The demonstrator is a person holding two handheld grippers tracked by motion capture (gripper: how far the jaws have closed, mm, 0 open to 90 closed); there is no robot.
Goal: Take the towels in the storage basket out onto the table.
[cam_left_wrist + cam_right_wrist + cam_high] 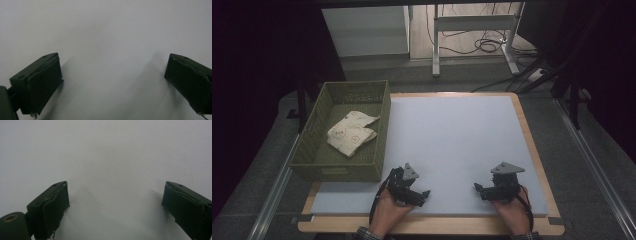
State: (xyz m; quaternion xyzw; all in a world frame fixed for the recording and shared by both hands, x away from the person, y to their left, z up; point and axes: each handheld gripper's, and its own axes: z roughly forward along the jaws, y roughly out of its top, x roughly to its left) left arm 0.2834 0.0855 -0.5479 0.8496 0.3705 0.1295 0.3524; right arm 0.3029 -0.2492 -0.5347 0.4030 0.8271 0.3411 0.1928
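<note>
A cream cloth (352,132) with small printed patterns lies crumpled inside the olive-green basket (312,150) at the table's left. My left gripper (422,196) rests on the white mat (452,135) near the front edge, held by a hand. My right gripper (479,189) rests on the mat to the right of it, also near the front edge. In the left gripper view the left gripper (112,82) has its jaws wide apart over bare white mat. The right gripper (115,207) likewise stands open with nothing between its jaws.
The mat covers a wooden tabletop (532,145) with a narrow wood border. Beyond the far edge stand a metal table frame (472,30) and cables (487,45) on the floor. A rail (592,155) runs along the right side.
</note>
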